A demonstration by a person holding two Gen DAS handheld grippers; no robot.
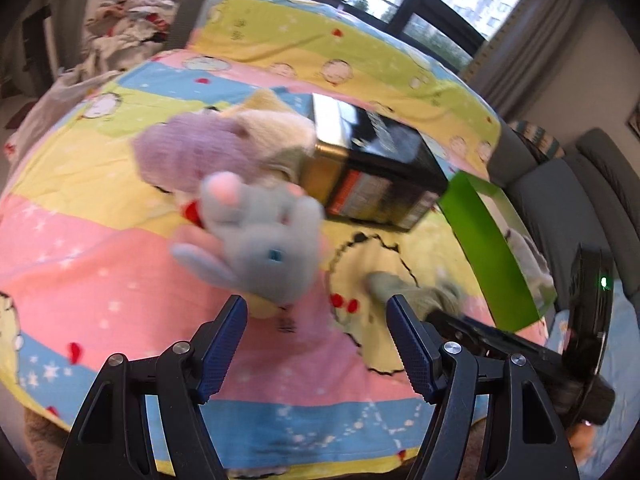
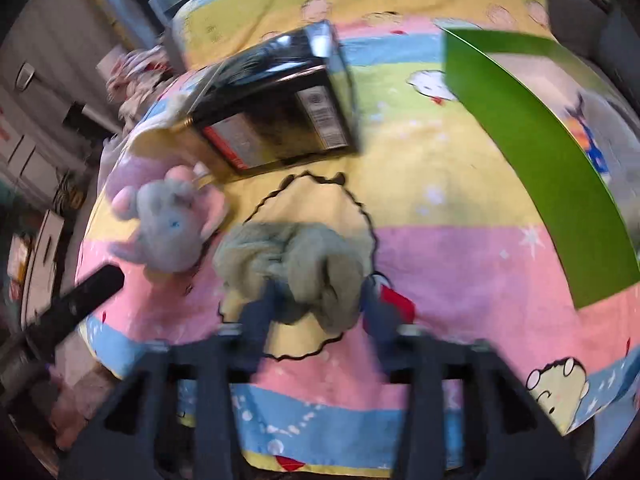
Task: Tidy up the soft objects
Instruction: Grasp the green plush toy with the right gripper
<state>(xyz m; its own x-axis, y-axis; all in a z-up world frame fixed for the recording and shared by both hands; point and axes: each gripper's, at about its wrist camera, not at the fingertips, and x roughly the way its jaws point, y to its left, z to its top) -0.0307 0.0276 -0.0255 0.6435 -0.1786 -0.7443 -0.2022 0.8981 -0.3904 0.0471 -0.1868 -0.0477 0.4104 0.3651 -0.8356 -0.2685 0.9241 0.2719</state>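
Soft toys and cloths lie scattered on my striped cartoon bedspread point(image 1: 100, 216). From my left wrist view, the grey plush mouse point(image 1: 260, 236) with pink ears sits just above my left gripper point(image 1: 318, 344), toward twelve o'clock. My left jaws are spread wide, their blue pads point(image 1: 222, 352) bare, with nothing between them but bedspread. Behind the mouse, at about eleven o'clock, a lilac knitted piece point(image 1: 192, 152) leans against a cream fluffy one point(image 1: 276, 128); both touch the end of a black box point(image 1: 380, 168) lying on its side at one o'clock. A green-walled box point(image 1: 492, 256) stands open at three o'clock, with something pale inside that I cannot make out.

In my right wrist view, the sage-green cloth point(image 2: 292, 264) is bunched right at the tips of my right gripper point(image 2: 320, 300). My right jaws stand partly apart, the cloth lies between them, and blur keeps me from telling whether the pads press on it. The grey mouse point(image 2: 168, 232) lies at ten o'clock from that cloth, just beside it, with the black box point(image 2: 280, 108) at twelve and the green wall point(image 2: 540, 168) at two o'clock. My left gripper's dark finger point(image 2: 76, 300) shows at nine o'clock.
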